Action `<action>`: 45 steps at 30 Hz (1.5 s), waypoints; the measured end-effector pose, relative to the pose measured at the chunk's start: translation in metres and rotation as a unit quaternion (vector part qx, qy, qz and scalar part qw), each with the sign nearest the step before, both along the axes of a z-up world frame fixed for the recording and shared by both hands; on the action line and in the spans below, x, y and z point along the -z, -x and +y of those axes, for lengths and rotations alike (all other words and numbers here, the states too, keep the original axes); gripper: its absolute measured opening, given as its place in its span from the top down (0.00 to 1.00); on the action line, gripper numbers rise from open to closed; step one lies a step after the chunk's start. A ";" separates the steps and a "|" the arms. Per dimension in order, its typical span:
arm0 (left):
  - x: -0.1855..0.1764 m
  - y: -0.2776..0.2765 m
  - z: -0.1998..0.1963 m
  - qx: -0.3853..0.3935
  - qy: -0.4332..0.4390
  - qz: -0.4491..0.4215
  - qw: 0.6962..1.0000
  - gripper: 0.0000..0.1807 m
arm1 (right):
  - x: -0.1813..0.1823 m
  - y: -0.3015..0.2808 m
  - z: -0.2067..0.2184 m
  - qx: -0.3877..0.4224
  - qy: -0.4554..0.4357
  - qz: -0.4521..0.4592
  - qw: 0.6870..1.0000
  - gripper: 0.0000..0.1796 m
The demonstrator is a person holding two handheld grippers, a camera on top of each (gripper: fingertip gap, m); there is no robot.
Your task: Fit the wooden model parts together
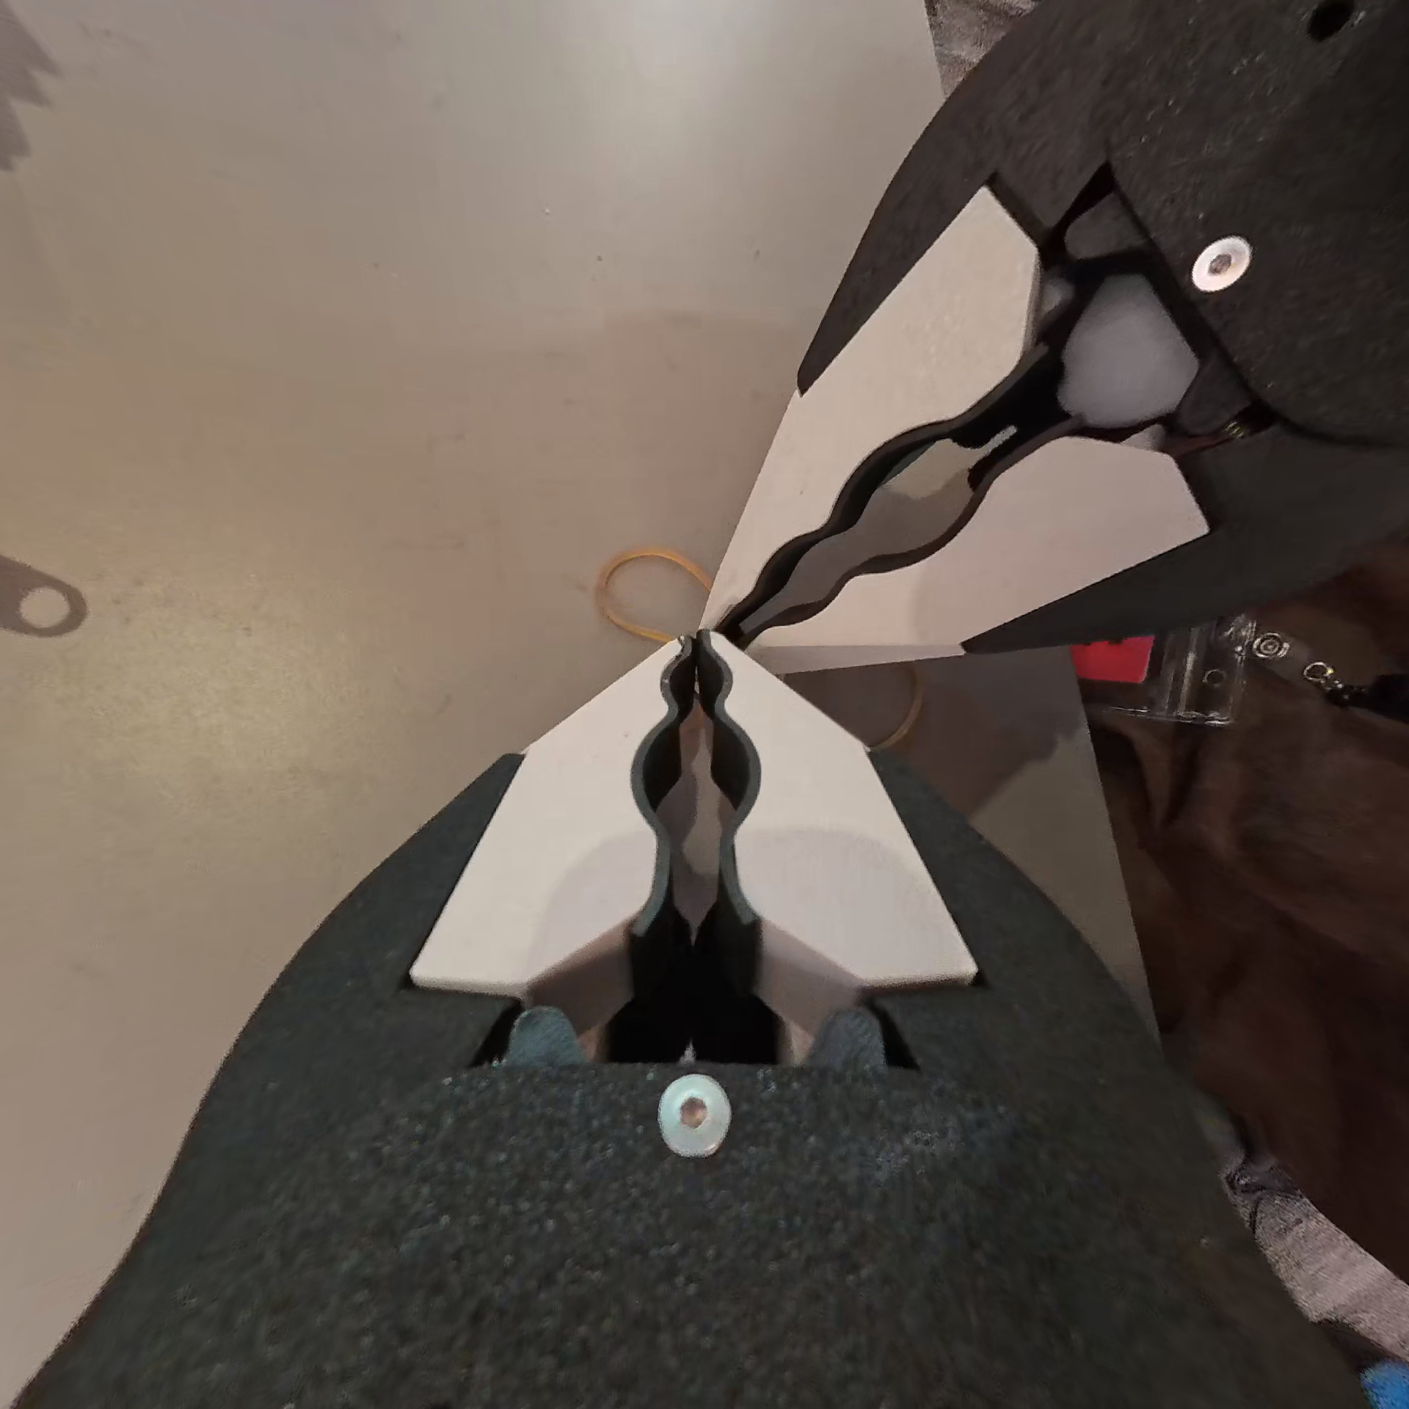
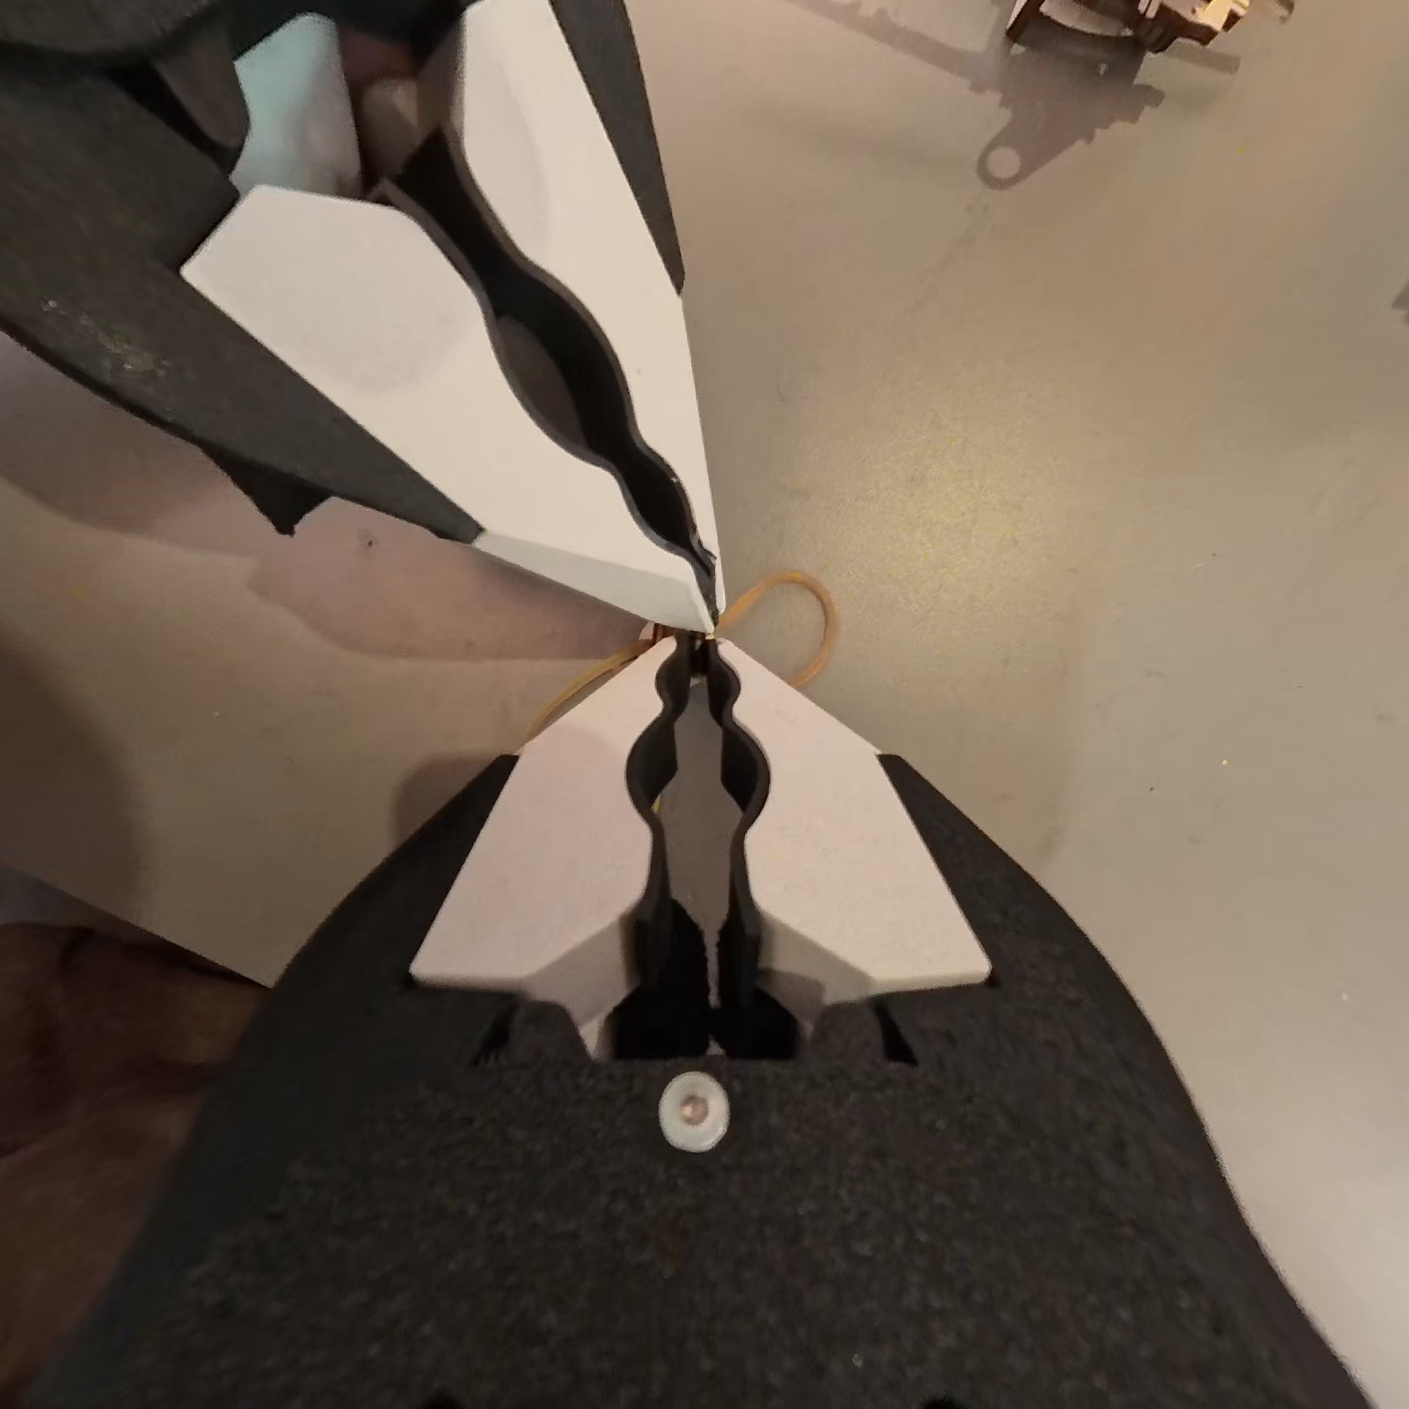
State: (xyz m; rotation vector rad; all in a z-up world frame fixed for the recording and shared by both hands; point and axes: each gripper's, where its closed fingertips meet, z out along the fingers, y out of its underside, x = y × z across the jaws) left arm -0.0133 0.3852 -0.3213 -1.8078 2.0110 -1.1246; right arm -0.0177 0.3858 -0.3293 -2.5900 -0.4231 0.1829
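A thin yellow rubber band (image 1: 646,560) lies on the pale table (image 1: 305,381), bunched into loops where the two grippers meet. My left gripper (image 1: 695,646) points down at it with its jaws together, pinching the band at the tips. My right gripper (image 1: 724,624) comes in from the upper right, tips touching the left's, jaws nearly together on the same bunch. In the right wrist view the right gripper (image 2: 698,646) is low centre, the left gripper (image 2: 713,614) comes from the upper left, and a loop of the band (image 2: 827,610) sticks out right. A wooden model (image 2: 1083,19) sits at the far top edge.
The table's edge (image 1: 1098,839) runs down the right of the left wrist view, with dark brown floor beyond. A clear plastic card holder with a red card (image 1: 1189,671) lies there. Grey cloth (image 1: 1311,1266) shows at the lower right. The model casts a ringed shadow (image 2: 1006,160). Both grippers' tips are close together, under 4 cm apart. The wooden model (image 2: 1083,19) is about equally far from each gripper, around 15 cm.
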 end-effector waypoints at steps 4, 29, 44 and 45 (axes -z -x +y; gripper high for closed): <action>0.001 -0.001 -0.001 0.002 -0.006 -0.003 1.000 1.00 | 0.000 0.000 0.000 0.006 0.000 0.016 1.000 0.98; -0.015 -0.002 0.014 -0.189 -0.086 0.016 0.978 0.91 | -0.038 -0.086 -0.007 -0.077 -0.067 0.102 0.989 0.92; 0.011 -0.018 -0.007 -0.371 -0.123 0.158 0.907 0.87 | -0.036 -0.119 -0.005 -0.066 -0.141 0.167 0.974 0.94; 0.012 -0.018 -0.006 -0.375 -0.124 0.159 0.905 0.88 | -0.039 -0.119 -0.006 -0.067 -0.144 0.170 0.972 0.94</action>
